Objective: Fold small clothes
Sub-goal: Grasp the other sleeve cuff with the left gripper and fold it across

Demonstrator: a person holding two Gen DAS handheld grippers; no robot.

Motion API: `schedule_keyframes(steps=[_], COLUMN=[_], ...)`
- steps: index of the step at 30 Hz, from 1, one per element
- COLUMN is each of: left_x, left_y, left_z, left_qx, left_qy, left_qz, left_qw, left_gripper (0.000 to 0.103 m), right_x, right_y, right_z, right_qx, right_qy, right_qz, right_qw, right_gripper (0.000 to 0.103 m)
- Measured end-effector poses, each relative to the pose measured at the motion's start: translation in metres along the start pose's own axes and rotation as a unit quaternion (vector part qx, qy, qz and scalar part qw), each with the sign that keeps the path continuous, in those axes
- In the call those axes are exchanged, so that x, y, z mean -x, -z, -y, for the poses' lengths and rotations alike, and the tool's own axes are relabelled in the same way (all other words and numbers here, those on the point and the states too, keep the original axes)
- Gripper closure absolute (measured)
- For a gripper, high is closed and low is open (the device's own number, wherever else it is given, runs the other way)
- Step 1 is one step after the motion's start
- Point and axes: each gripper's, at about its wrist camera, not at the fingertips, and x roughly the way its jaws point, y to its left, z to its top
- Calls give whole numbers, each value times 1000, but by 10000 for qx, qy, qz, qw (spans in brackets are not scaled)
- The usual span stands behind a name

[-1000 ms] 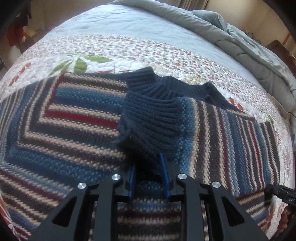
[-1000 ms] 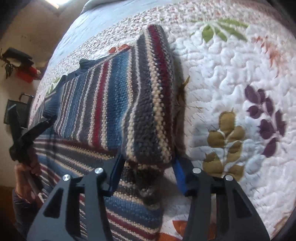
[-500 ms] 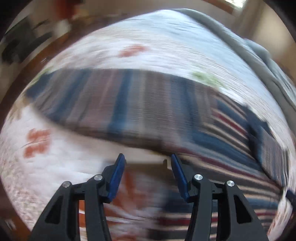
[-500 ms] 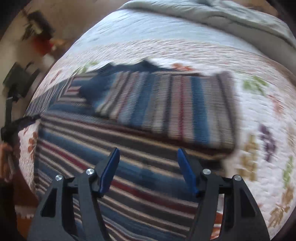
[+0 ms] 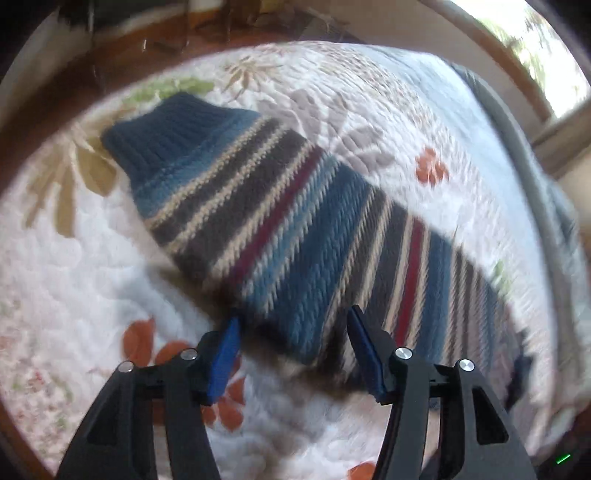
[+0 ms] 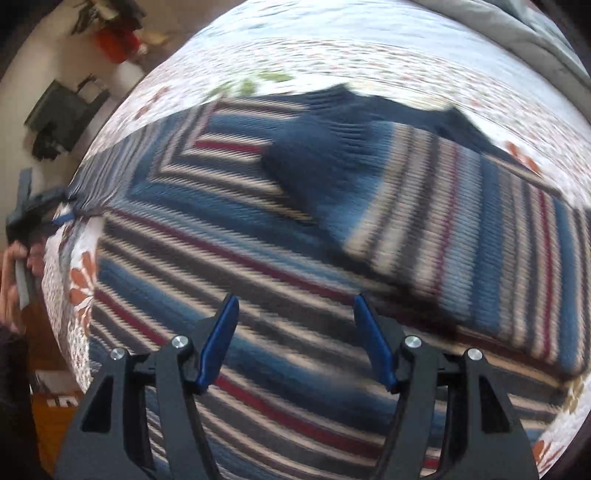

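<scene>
A knitted sweater striped in blue, grey, cream and red (image 6: 221,236) lies flat on a floral quilt (image 5: 74,277). One sleeve (image 6: 461,221) is folded across the body, and its navy cuff (image 6: 325,147) rests near the collar. The other sleeve (image 5: 295,221) stretches out over the quilt and ends in a navy cuff (image 5: 177,136). My left gripper (image 5: 294,315) hangs over that sleeve's near edge, its jaws opening, with the knit under the gap and the pads off it. My right gripper (image 6: 296,299) stands open above the body, gripping nothing. The left gripper (image 6: 62,219) and a hand (image 6: 11,266) show at the far left.
A grey duvet (image 6: 517,29) is bunched along the far side of the bed. The wooden floor (image 5: 110,62) runs just past the bed's edge beyond the outstretched cuff. A window (image 5: 535,48) is at the upper right. Dark objects (image 6: 59,118) and something red (image 6: 114,40) sit by the wall.
My left gripper let go of the navy cuff on the body, swung out to the outstretched sleeve and opened. My right gripper released the folded sleeve's edge and moved over the sweater's body.
</scene>
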Motion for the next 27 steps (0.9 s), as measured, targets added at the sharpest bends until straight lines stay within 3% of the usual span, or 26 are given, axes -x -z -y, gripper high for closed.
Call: schedule_keyframes(steps=[3,8,11,15,17,21,23,26,27], left_x=[-3,-6,-10,0,11,35,45,48,45], left_y=[-17,-35,-38,-32,-25,1,29,85,106], left_z=[-27,-48,-41,-27,-2,69,121,189,208], left_qx=[760,1359,1180,1020,622,-569,-1536,-2891,-3342], left_qy=[507,780,644,871,779,1010,1139,1420,1524], left_qz=[53,194,204,567,885,1300,1371,1002,764], left_qw=[9958,9875,9907,9893,9911,9847,9719,9414,9270], left_gripper=[45,47,90,92,92,92,92,92,91], right_x=[-5,-14,-10,0,5,10,12,15,16], right_y=[2,10,13,23,27,38,43,48,51], right_z=[-17,-23,-14,-1,5,16,21,28,31], right_qx=[174,440,405,404,398,341,307,237,203], right_qy=[-145,56,116,195,212,195,193,162,159], right_qz=[-41,-112,-82,-4,17,23,14,-2,-3], right_qw=[9997,9990,9991,9990,9990,9992,9993,9996,9997], right_gripper=[38,38,36,34,34,33,33,33,33])
